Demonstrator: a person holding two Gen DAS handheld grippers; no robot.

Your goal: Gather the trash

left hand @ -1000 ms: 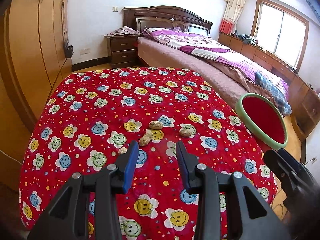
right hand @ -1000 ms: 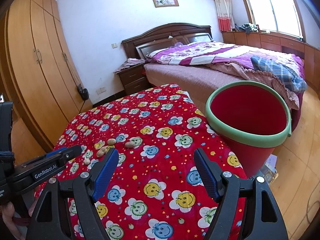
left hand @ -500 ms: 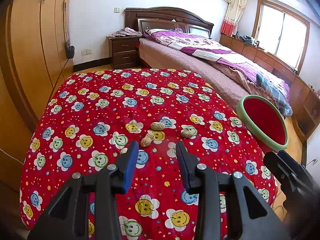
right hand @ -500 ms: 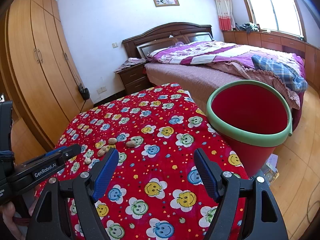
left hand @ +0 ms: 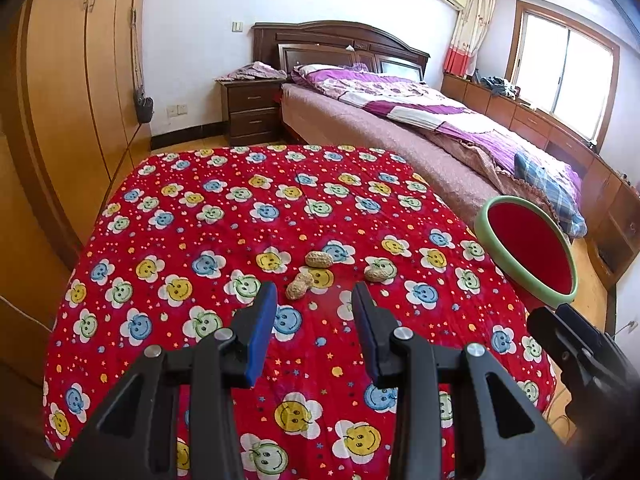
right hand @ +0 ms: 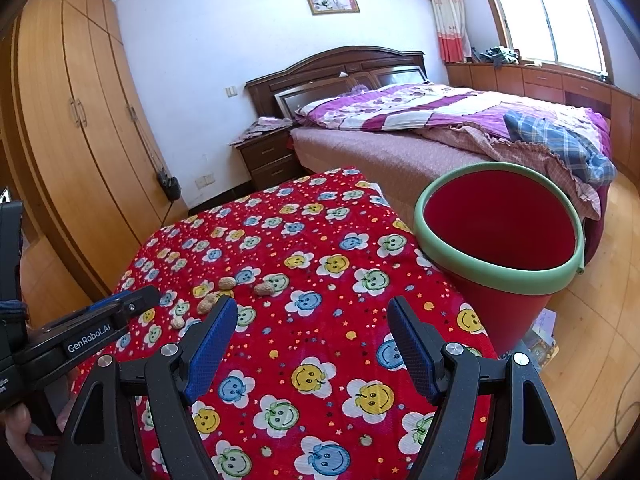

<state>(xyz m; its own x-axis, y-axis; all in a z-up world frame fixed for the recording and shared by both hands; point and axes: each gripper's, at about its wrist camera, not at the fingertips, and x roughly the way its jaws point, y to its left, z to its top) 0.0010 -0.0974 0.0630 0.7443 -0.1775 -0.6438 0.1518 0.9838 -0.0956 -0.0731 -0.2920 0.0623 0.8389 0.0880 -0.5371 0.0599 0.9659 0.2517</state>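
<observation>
Several peanut shells lie on the table's red smiley-flower cloth (left hand: 200,208): one (left hand: 319,259) furthest back, one (left hand: 299,286) just past my left fingertips, one (left hand: 380,272) to the right. My left gripper (left hand: 315,292) hovers just short of them, open to a narrow gap with nothing between the blue pads. The red bucket with a green rim (left hand: 528,248) stands off the table's right edge. In the right wrist view my right gripper (right hand: 312,308) is open wide and empty above the cloth, with the shells (right hand: 227,283) ahead on its left, the bucket (right hand: 440,256) ahead on its right, and the left gripper (right hand: 108,312) low at the left.
A bed (left hand: 400,120) with a purple quilt runs behind and to the right of the table. A dark nightstand (left hand: 250,108) stands at its head. Wooden wardrobes (left hand: 72,80) line the left wall. Wood floor (right hand: 592,320) shows around the bucket.
</observation>
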